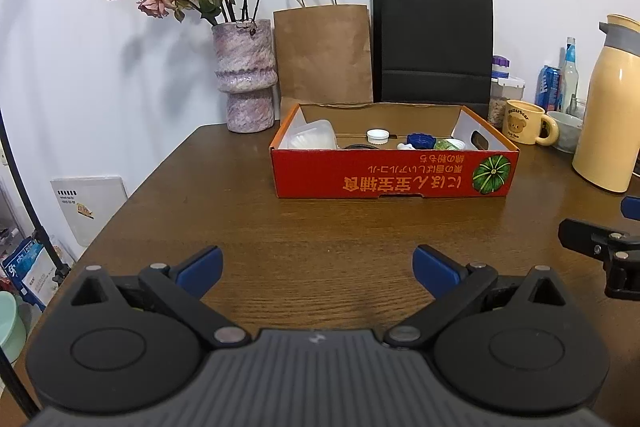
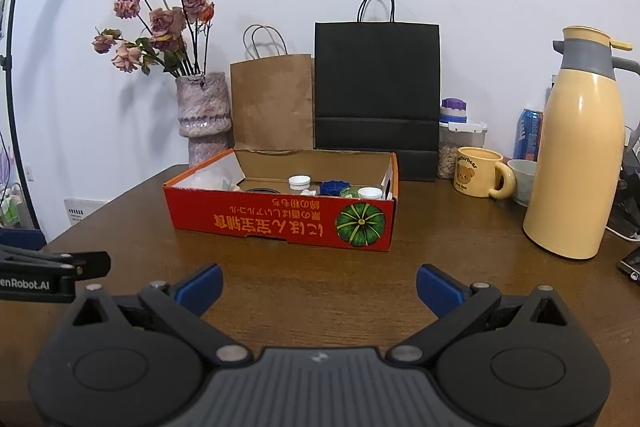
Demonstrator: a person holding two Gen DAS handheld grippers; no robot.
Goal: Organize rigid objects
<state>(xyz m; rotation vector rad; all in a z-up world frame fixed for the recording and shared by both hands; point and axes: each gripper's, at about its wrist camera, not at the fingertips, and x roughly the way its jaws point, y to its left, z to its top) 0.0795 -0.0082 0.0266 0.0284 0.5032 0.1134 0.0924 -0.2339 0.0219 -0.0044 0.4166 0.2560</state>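
A red cardboard box (image 1: 394,174) with a pumpkin picture stands on the wooden table (image 1: 240,211); it also shows in the right wrist view (image 2: 280,223). Inside lie a white cap (image 1: 377,135), a blue cap (image 1: 420,140), a clear plastic container (image 1: 314,134) and other small items. My left gripper (image 1: 318,269) is open and empty, low over the table in front of the box. My right gripper (image 2: 319,287) is open and empty, also in front of the box; part of it shows at the right edge of the left wrist view (image 1: 600,247).
Behind the box stand a vase of dried roses (image 1: 245,75), a brown paper bag (image 1: 322,55) and a black paper bag (image 1: 434,39). At right are a yellow bear mug (image 2: 482,177), a cream thermos jug (image 2: 576,155), a bowl (image 2: 522,181), a can (image 2: 529,135) and a jar (image 2: 456,143).
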